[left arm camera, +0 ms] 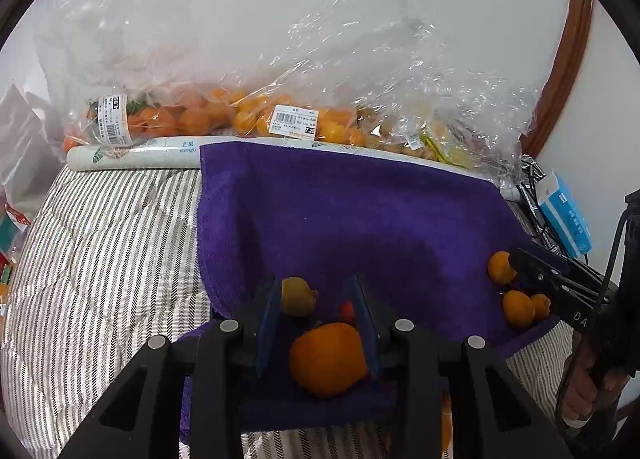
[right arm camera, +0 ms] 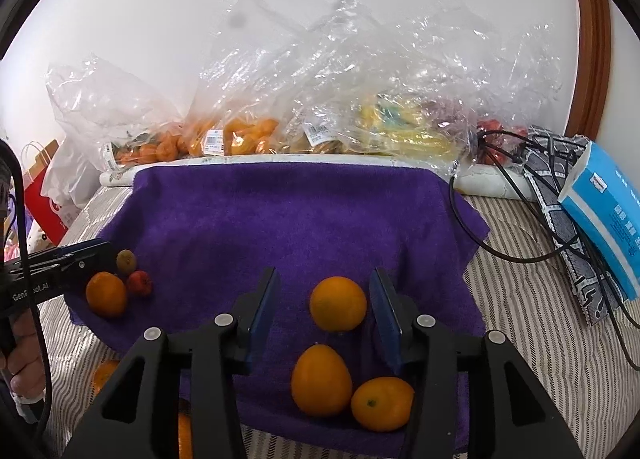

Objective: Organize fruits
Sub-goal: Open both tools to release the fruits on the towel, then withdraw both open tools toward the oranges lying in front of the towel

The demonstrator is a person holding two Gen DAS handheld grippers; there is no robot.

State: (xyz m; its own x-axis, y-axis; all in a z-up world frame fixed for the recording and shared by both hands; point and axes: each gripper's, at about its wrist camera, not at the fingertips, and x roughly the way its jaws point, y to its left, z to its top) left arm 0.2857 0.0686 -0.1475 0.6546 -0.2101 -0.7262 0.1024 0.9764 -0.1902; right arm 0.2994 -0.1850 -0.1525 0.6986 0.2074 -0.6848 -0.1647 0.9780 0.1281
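Oranges lie loose on the purple towel (right arm camera: 304, 215), one of them between each gripper's spread fingers.

Your right gripper (right arm camera: 325, 299) is released around a round orange (right arm camera: 338, 303), not yet touching it; two more oranges (right arm camera: 321, 381) sit closer to you, touching each other. Your left gripper (left arm camera: 316, 317) is likewise unclenched around another orange (left arm camera: 328, 359), with a yellowish fruit (left arm camera: 297, 296) and a small red fruit (left arm camera: 347, 310) just past its tips. Judge them firm, light, smooth-skinned and apt to roll: close across the widest middle, gently. Bagged fruit (right arm camera: 240, 139) lies well ahead.
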